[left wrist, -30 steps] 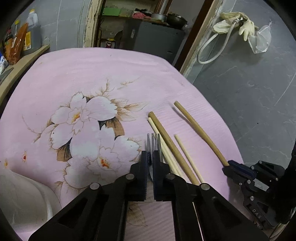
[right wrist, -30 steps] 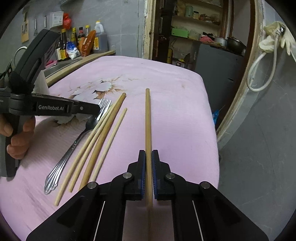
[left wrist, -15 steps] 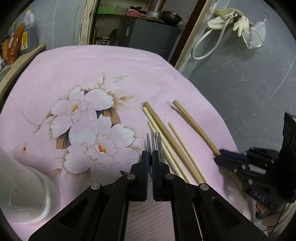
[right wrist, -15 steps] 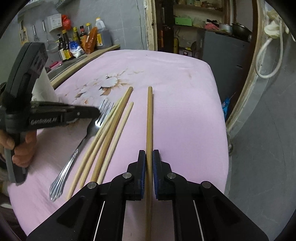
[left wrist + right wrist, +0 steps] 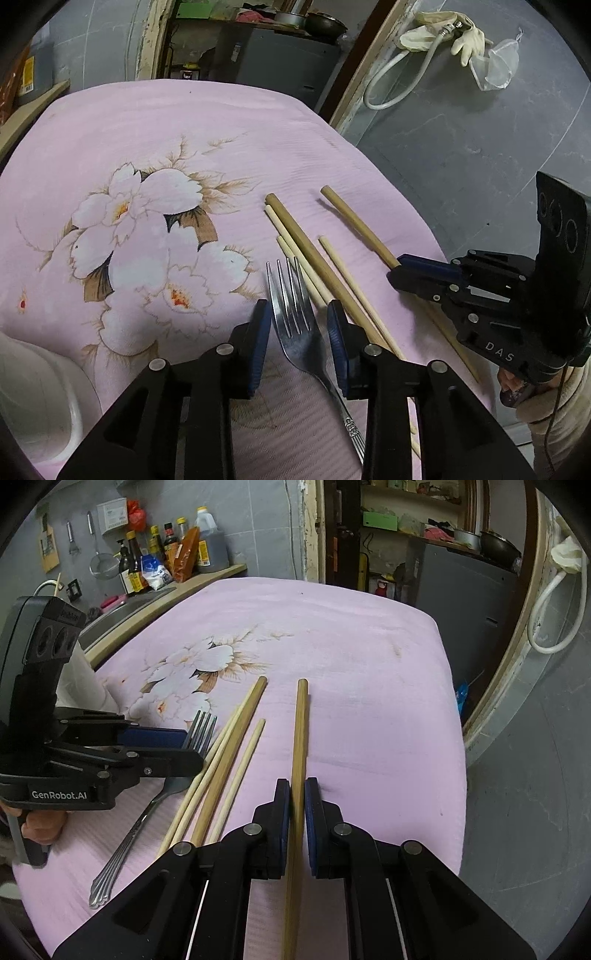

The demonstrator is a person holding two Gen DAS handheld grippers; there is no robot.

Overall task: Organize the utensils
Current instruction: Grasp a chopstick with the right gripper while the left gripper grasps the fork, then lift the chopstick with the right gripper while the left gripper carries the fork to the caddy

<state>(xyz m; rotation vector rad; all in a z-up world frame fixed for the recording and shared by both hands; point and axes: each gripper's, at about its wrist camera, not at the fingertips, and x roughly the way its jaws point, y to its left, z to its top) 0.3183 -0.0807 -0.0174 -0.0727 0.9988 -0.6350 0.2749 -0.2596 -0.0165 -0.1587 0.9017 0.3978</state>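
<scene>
Fork let go, thick chopstick held.

Nearest, the left gripper [image 5: 299, 332], clamped on the fork [image 5: 295, 317] half a second ago, now stands with fingers wide, and the fork lies free between them on the pink floral cloth [image 5: 184, 147]; that utensil looks placed. Beside it lies a bundle of chopsticks [image 5: 306, 258]. Farther right, the right gripper [image 5: 297, 805] pinches the separate thick chopstick [image 5: 300, 731], likely next to join the bundle. A white container [image 5: 33, 391] sits far left.
</scene>
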